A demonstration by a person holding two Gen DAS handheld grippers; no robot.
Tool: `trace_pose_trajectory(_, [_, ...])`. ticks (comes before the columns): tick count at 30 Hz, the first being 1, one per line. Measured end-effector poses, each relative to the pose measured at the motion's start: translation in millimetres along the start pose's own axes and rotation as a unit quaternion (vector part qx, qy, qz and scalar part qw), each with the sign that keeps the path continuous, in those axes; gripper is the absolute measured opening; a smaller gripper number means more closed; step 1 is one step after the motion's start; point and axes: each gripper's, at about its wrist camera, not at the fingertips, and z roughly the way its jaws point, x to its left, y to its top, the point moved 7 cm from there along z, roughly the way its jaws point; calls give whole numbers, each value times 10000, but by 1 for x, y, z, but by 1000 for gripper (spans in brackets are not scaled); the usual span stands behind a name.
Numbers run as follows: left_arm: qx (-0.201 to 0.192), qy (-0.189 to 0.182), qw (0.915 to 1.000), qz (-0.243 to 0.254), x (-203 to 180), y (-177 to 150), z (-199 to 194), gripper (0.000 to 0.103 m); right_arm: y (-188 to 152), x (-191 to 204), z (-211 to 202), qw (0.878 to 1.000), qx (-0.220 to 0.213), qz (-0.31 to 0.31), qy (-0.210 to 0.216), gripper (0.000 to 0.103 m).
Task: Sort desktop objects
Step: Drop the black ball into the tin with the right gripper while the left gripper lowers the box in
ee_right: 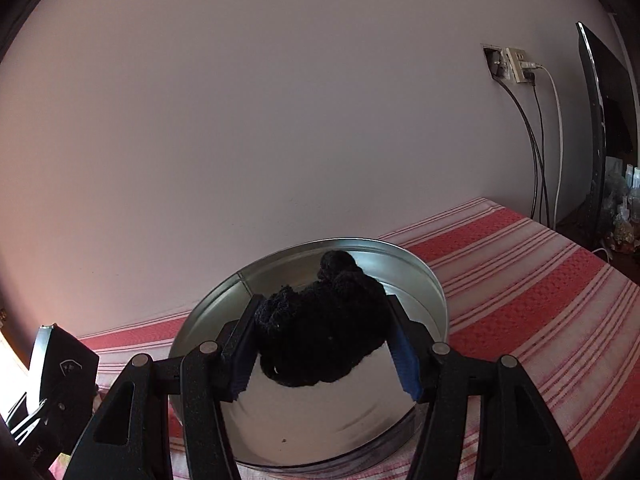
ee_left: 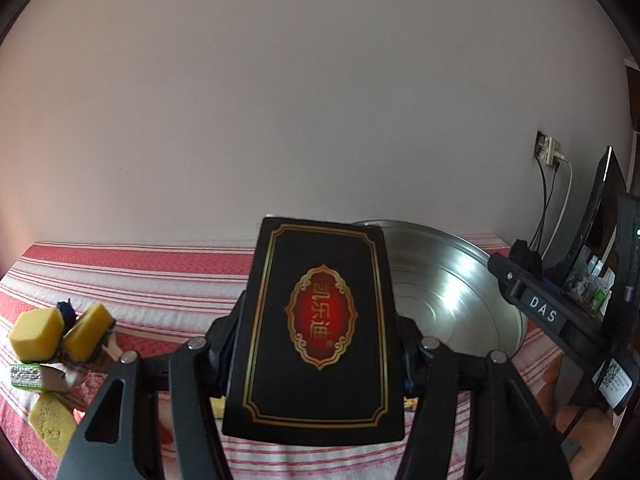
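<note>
My left gripper (ee_left: 320,320) is shut on a black box (ee_left: 316,320) with gold trim and a red emblem, held upright above the striped cloth. The round metal tin (ee_left: 452,292) stands behind it to the right. In the right wrist view my right gripper (ee_right: 326,340) is shut on a black knitted bundle (ee_right: 324,328), held over the tin (ee_right: 424,280). The black box (ee_right: 64,376) shows at the far left of that view. The right gripper's body (ee_left: 540,312) shows at the right of the left wrist view.
Yellow sponges (ee_left: 36,334) and small items lie in a pile at the left on the red-and-white striped cloth (ee_left: 140,272). A wall socket with cables (ee_right: 516,66) and a dark monitor (ee_right: 600,120) stand at the right, past the table edge.
</note>
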Motion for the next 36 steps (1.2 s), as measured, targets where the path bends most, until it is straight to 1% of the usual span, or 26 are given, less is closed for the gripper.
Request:
trace_pose_trajectory(2, [154,-58,9998,135,-16,2,18,59,-2,2,9,9985,8,-384,-391,61])
trace_pose_trajectory(3, [194,-72,9996,208,-24,2,25,59,-5,-4,11,9970,42,-534,-560,61])
trace_pose_trajectory(4, [224,-53,9994,276,-30,3,32,59,-7,-8,14,9962,111,-575,-643,61])
trace_pose_trajectory(6, [303,-35,9990,336,-37,0,44,59,-12,-11,23,9970,332,-384,-591,61])
trace_pose_trajectory(8, [359,-118,9987,328,-44,-1,52,59,-14,-18,28,9973,493,-150,-530,61])
trace_pose_trajectory(12, [344,-87,9980,514,-54,-3,61,59,-15,-17,33,9965,536,-151,-629,61])
trace_pose_trajectory(13, [325,-70,9978,572,-54,-4,61,62,-17,-16,35,9962,581,-156,-631,62])
trace_pose_trajectory(15, [299,74,9972,689,-56,-4,63,78,-18,-15,40,9958,677,-145,-598,62])
trace_pose_trajectory(16, [247,126,9972,695,-52,-4,61,83,-19,-14,39,9954,682,-151,-648,62])
trace_pose_trajectory(18, [89,237,9980,572,-44,-3,55,100,-17,-15,35,9952,562,-154,-790,64])
trace_pose_trajectory(19, [30,271,9984,493,-41,-3,53,103,-16,-17,33,9952,500,-109,-831,69])
trace_pose_trajectory(22, [-66,223,9985,504,-40,-2,46,102,-10,-20,26,9974,328,179,-623,77])
trace_pose_trajectory(25, [-273,448,9956,777,-33,-6,31,102,-5,-19,19,9976,170,278,-616,82])
trace_pose_trajectory(28, [-414,603,9926,970,-31,-9,22,102,-1,-15,9,9977,-40,315,-597,82])
trace_pose_trajectory(31, [-390,641,9934,862,-21,-9,16,102,8,-17,5,9973,-292,453,-490,82])
trace_pose_trajectory(34, [-357,704,9939,772,-7,-13,12,102,12,-14,-1,9966,-539,510,-362,87])
trace_pose_trajectory(36, [-384,793,9932,760,0,-15,9,102,14,-11,-1,9960,-678,509,-287,87])
